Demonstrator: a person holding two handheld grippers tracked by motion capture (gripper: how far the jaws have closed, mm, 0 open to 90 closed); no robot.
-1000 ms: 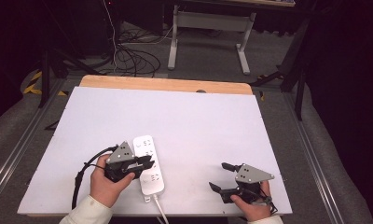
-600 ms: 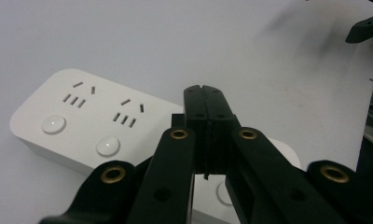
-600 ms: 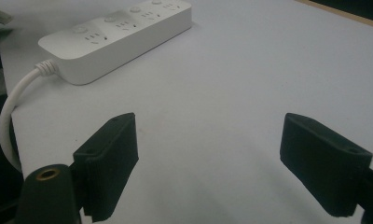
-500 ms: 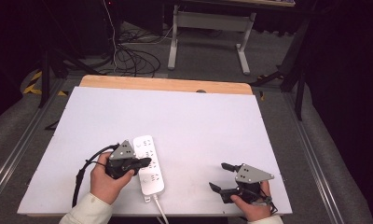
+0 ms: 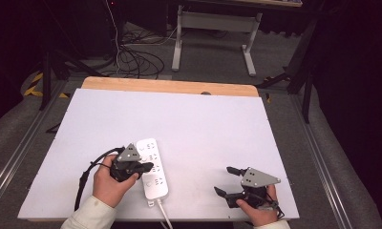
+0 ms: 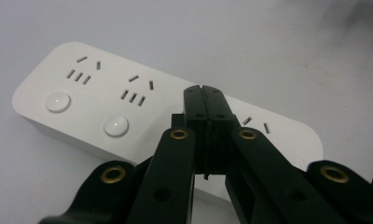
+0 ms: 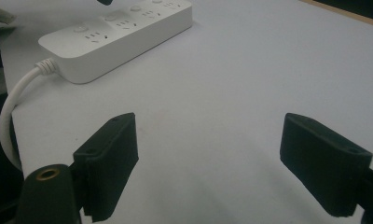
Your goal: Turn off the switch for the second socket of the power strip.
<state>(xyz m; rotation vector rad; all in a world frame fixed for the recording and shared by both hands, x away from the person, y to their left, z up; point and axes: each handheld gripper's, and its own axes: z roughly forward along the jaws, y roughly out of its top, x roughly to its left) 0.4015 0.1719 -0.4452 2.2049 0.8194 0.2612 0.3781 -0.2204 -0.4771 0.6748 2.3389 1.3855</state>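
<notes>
Your bench (image 5: 203,124) is a broad white board with a wooden strip along its far edge, and on its near left part lies the white power strip (image 5: 152,168). Its long axis runs from you toward the far edge, and its white cable (image 5: 163,217) leaves the near end toward you. Your left gripper (image 5: 148,167) is far the nearer one: it comes in from the strip's left, and its fingers (image 6: 204,112) are pressed fully together with nothing between them. They have just been closing, and the tips sit over the strip's top face, about midway along it, just beyond the row of round buttons. Whether they touch the plastic you cannot tell. Your right gripper (image 5: 226,180) rests well apart at the near right, its fingers (image 7: 111,161) spread wide and empty, pointing across bare bench toward the strip. The strip is flat with rounded corners, and each slot group has its own round white button (image 6: 116,125).
</notes>
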